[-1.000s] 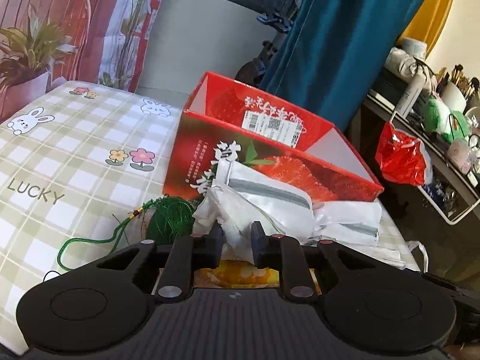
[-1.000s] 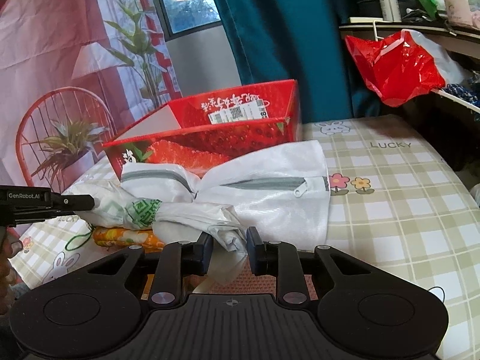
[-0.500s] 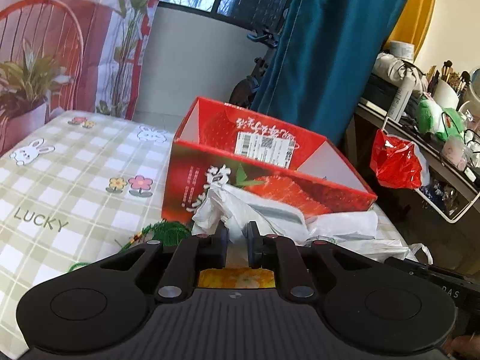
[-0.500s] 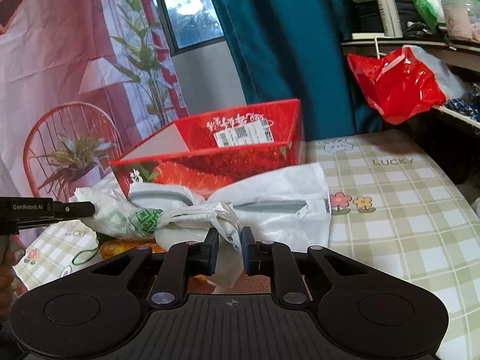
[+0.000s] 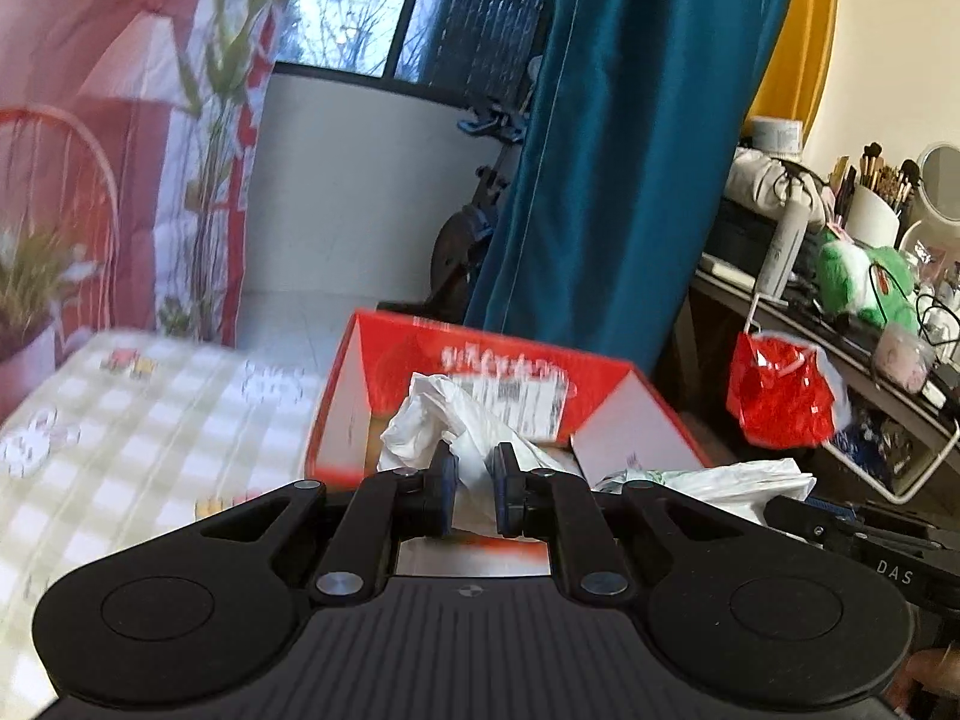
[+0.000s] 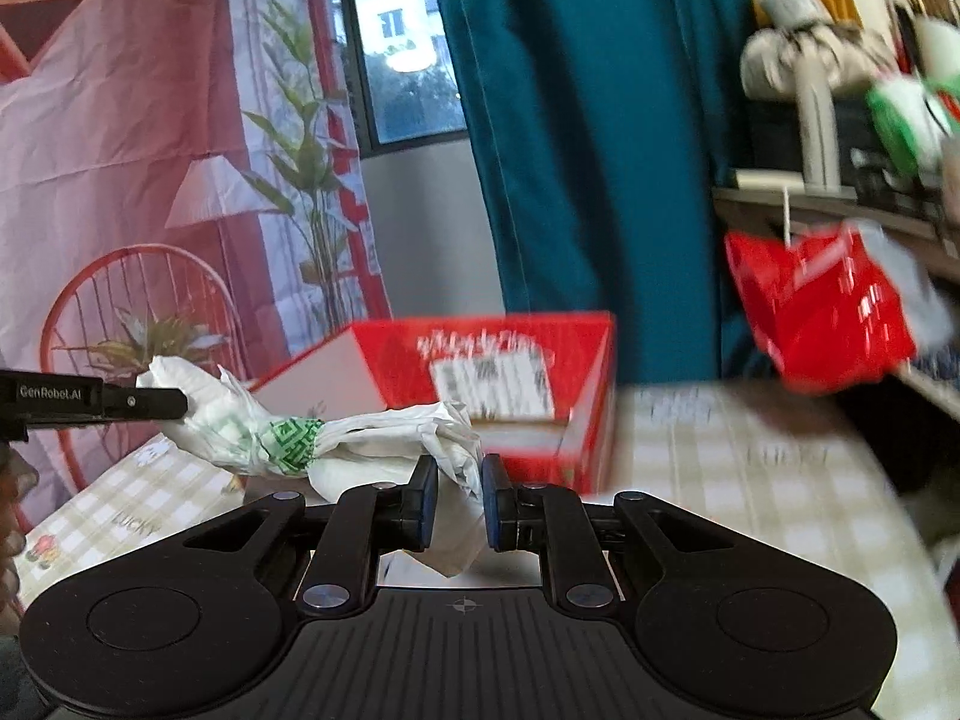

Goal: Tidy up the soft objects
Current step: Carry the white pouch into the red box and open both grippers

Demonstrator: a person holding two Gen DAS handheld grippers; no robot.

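Observation:
A white plastic bag with green print [image 6: 288, 438] hangs stretched between my two grippers, lifted off the bed. My left gripper [image 5: 471, 489] is shut on one crumpled end of the bag [image 5: 441, 420]; it shows in the right wrist view as a black finger at the left [image 6: 96, 402]. My right gripper [image 6: 453, 501] is shut on the other end. The open red strawberry box [image 5: 480, 372] stands just beyond, also in the right wrist view [image 6: 498, 372]. The bag hangs in front of the box opening.
The bed has a green checked sheet [image 5: 138, 420] [image 6: 750, 492]. A red plastic bag [image 5: 780, 396] hangs from a cluttered shelf at the right. A teal curtain [image 5: 600, 180] and a window lie behind the box.
Both grippers have risen and lifted the white bag off the pile on the bed. The bag now hangs taut between them, level with the box's open top.

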